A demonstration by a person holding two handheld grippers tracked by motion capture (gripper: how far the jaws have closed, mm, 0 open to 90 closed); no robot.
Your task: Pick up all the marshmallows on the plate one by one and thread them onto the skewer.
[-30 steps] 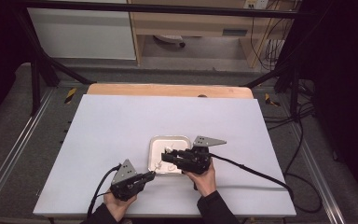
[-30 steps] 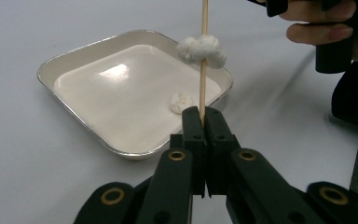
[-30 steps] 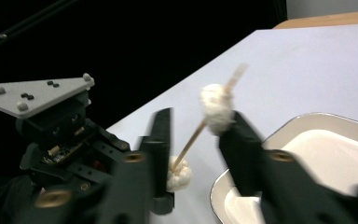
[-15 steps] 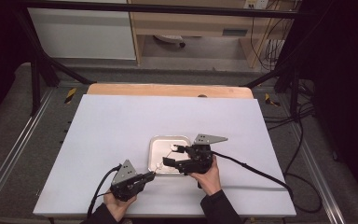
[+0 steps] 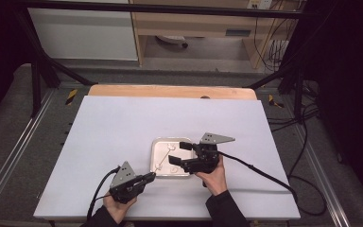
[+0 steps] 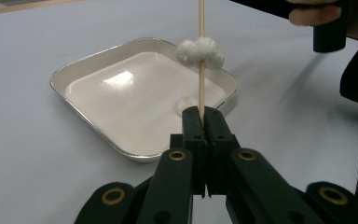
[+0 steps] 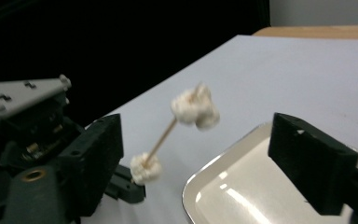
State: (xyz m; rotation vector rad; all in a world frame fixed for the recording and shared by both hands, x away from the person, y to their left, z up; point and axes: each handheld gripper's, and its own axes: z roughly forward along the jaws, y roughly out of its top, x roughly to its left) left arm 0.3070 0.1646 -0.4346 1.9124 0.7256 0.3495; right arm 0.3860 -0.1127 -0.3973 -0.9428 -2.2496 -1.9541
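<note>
2 white marshmallow-like pieces are being carried on a thin wooden skewer, which is being pinched at its lower end between the pressed-together jaws of the left gripper. The upper piece is being held above the metal tray, while the lower piece is sitting just beyond the jaw tips. In the high view, the skewer is being held slanted over the tray's near-left part.

The right gripper is being kept over the tray with its jaws spread; they have just been opening, and nothing is being held between them.

Several risks are being judged from here. The skewer is being gripped only at its tip, so it could be levered out of the jaws or snapped by a sideways push on the pieces. The soft pieces could be crushed or torn by a hard squeeze, or knocked off the skewer beside the tray.

Around the work, the white table is being left bare. The tray's raised rim and the left gripper's own jaws are standing closest to the lower piece, so access to it is being narrowed.
</note>
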